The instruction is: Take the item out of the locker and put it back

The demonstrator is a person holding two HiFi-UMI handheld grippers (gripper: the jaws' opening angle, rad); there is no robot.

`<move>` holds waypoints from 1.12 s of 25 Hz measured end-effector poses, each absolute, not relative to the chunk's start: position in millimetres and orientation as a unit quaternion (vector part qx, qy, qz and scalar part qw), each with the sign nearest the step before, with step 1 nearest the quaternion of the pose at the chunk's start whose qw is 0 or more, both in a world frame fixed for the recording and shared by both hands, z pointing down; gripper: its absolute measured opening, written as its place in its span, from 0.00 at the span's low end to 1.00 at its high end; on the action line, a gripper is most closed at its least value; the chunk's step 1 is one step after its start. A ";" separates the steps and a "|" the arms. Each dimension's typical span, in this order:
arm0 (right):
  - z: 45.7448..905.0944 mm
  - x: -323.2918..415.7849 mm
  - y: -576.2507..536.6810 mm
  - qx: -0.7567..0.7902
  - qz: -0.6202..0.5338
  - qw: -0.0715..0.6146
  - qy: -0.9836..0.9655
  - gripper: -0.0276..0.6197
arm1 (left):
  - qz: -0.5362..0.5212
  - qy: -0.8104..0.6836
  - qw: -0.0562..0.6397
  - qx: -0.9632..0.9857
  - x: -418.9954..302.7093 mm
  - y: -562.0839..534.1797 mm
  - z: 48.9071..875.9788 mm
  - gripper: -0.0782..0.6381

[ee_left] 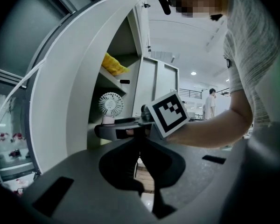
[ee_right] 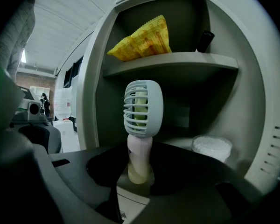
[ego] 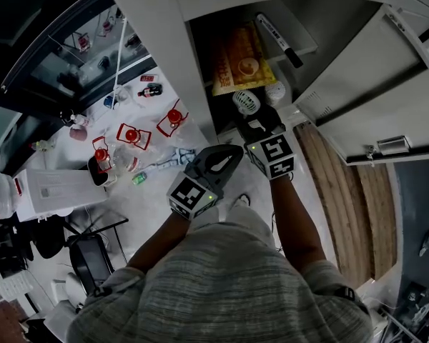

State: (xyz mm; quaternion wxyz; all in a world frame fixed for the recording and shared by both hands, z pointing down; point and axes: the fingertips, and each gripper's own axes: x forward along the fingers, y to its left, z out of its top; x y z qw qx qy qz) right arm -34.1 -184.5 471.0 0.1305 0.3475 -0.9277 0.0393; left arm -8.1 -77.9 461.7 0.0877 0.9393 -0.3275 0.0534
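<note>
- Handheld fan [ee_right: 142,111] – white, upright on the locker's [ee_right: 91,101] lower shelf [ee_right: 177,141], near its front edge.
- Right claw [ee_right: 140,171] pinches the fan's handle low down, one jaw on each side.
- Left claw [ee_left: 141,143] is outside the locker, its jaws pressed together on nothing.
- A white round tub [ee_right: 211,147] sits near the fan, to its right.
- On the upper shelf [ee_right: 177,62] – a yellow bag [ee_right: 142,38] and a black marker [ee_right: 204,41].
- The locker door [ego: 372,98] stands swung open.

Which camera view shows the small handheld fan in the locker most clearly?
The right gripper view: the fan stands upright at the centre, its grille and handle large and sharp, with the handle between the jaws. The head view shows only the fan's grille from above. The left gripper view shows the fan small and distant.
</note>
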 end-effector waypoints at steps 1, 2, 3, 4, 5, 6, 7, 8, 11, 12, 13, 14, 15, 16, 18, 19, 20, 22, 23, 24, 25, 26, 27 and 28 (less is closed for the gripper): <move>466.4 -31.3 -183.3 0.351 0.038 0.125 -0.927 0.28 | 0.052 -0.324 0.086 0.941 -5.9 -78.7 460.1 0.12; 461.9 -27.9 -181.9 0.355 0.037 0.121 -0.926 0.28 | 0.048 -0.320 0.083 0.942 -3.0 -79.8 458.0 0.12; 457.9 -23.7 -180.4 0.359 0.036 0.117 -0.925 0.28 | 0.045 -0.316 0.081 0.944 0.5 -80.8 456.0 0.12; 453.8 -19.1 -178.8 0.365 0.035 0.114 -0.923 0.28 | 0.044 -0.309 0.078 0.947 4.4 -81.4 454.7 0.12; 449.7 -14.2 -177.2 0.371 0.034 0.110 -0.922 0.28 | 0.047 -0.302 0.078 0.949 8.4 -81.3 454.5 0.12; 445.5 -8.8 -175.3 0.377 0.032 0.108 -0.920 0.28 | 0.051 -0.293 0.078 0.951 12.5 -80.6 455.0 0.12; 440.9 -2.8 -173.3 0.383 0.031 0.105 -0.917 0.28 | 0.054 -0.285 0.078 0.954 16.9 -79.9 455.4 0.12; 435.5 3.7 -171.1 0.391 0.028 0.102 -0.914 0.28 | 0.055 -0.276 0.077 0.956 21.6 -79.2 455.3 0.12; 418.6 28.9 -162.9 0.422 0.025 0.088 -0.902 0.28 | 0.048 -0.248 0.075 0.965 39.6 -77.0 451.7 0.12; 413.6 38.3 -159.6 0.434 0.026 0.084 -0.897 0.28 | 0.047 -0.238 0.074 0.967 46.0 -76.1 450.7 0.12; 409.1 47.3 -156.3 0.444 0.027 0.080 -0.892 0.28 | 0.048 -0.229 0.073 0.970 51.9 -75.1 450.6 0.12; 404.9 55.9 -153.0 0.455 0.027 0.078 -0.887 0.28 | 0.049 -0.220 0.072 0.972 57.5 -74.0 451.1 0.12; 400.8 64.3 -149.6 0.465 0.026 0.076 -0.881 0.28 | 0.050 -0.212 0.071 0.973 63.0 -73.0 450.9 0.12; 396.7 72.8 -145.9 0.476 0.024 0.075 -0.876 0.28 | 0.048 -0.205 0.069 0.975 68.4 -72.0 449.5 0.12; 388.8 89.7 -138.6 0.498 0.022 0.070 -0.864 0.28 | 0.045 -0.189 0.068 0.979 78.7 -69.3 446.2 0.12; 385.1 97.4 -135.3 0.508 0.022 0.066 -0.858 0.28 | 0.044 -0.182 0.068 0.980 83.2 -67.7 445.6 0.12; 382.1 104.3 -132.3 0.517 0.023 0.063 -0.854 0.28 | 0.044 -0.175 0.068 0.981 87.1 -66.2 445.4 0.12; 379.4 115.8 -127.8 0.530 0.024 0.061 -0.845 0.28 | 0.045 -0.164 0.068 0.983 93.7 -63.3 446.0 0.12; 379.8 120.6 -126.0 0.536 0.026 0.062 -0.842 0.28 | 0.047 -0.159 0.069 0.984 96.2 -61.6 447.4 0.12; 380.8 124.5 -124.5 0.540 0.029 0.063 -0.839 0.28 | 0.050 -0.154 0.069 0.984 98.2 -60.0 448.8 0.12; 381.6 127.4 -123.4 0.543 0.031 0.063 -0.837 0.28 | 0.050 -0.151 0.069 0.985 100.0 -58.7 448.6 0.12; 381.9 129.2 -122.9 0.545 0.032 0.064 -0.835 0.28 | 0.049 -0.148 0.067 0.985 101.5 -58.1 446.6 0.12; 381.4 130.1 -122.8 0.546 0.032 0.063 -0.835 0.28 | 0.048 -0.147 0.066 0.986 102.3 -58.0 444.7 0.12; 380.4 130.0 -123.1 0.546 0.031 0.061 -0.835 0.28 | 0.046 -0.148 0.066 0.986 102.2 -58.2 443.7 0.12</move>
